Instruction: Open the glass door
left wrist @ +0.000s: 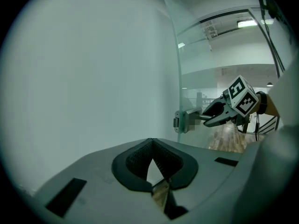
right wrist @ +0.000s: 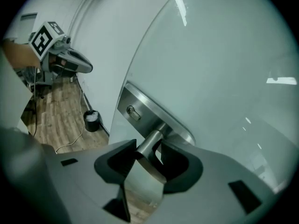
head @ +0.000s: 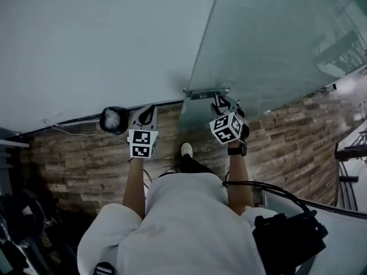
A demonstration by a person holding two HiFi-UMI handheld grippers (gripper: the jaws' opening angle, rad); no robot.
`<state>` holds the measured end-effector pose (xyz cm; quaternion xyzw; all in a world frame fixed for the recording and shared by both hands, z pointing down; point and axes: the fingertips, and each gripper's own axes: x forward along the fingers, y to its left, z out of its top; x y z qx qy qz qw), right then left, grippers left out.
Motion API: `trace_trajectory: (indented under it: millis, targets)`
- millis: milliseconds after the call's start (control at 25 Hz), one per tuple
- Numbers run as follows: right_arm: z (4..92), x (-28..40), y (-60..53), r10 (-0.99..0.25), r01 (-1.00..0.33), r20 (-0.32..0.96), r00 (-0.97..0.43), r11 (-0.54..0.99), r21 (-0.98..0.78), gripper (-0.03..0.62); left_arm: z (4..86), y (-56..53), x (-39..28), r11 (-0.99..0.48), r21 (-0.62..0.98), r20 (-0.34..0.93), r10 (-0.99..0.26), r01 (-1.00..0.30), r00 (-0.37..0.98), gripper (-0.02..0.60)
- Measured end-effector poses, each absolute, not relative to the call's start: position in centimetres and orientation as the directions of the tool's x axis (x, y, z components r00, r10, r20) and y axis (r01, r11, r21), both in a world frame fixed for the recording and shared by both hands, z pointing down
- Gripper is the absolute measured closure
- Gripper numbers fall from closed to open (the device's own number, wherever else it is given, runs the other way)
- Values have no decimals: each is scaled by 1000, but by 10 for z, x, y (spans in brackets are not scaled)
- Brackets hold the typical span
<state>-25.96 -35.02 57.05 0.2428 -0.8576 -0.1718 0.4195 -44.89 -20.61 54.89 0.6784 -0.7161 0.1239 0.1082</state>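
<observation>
The glass door (head: 275, 44) stands ajar, its edge beside a white wall (head: 86, 39). A steel lock plate with a keyhole (right wrist: 132, 112) carries the lever handle (right wrist: 148, 143); the same fitting (head: 206, 93) shows at the door's edge in the head view. My right gripper (right wrist: 149, 160) has the lever between its open jaws, with a gap showing on the right side. In the left gripper view it (left wrist: 206, 119) reaches to the handle (left wrist: 187, 122). My left gripper (head: 147, 112) hangs shut and empty to the left, facing the wall (left wrist: 93, 78).
A black waste bin (head: 113, 120) stands against the wall just left of my left gripper, with a thin cable (head: 74, 133) trailing over the wooden floor (head: 74, 165). The person's foot (head: 186, 149) is near the door's edge. Dark equipment (head: 287, 239) hangs at the lower right.
</observation>
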Motion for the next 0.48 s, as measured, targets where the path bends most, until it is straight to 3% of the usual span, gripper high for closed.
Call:
trace_trajectory:
  millis: [200, 480]
  targets:
    - [581, -303, -436, -595, -314, 645, -479, 803, 507, 433, 553, -276, -468, 69, -41, 337, -938, -997, -79, 581]
    - [581, -340, -496, -701, -326, 534, -473, 702, 633, 434, 566, -311, -459, 53, -43, 387, -920, -998, -65, 581]
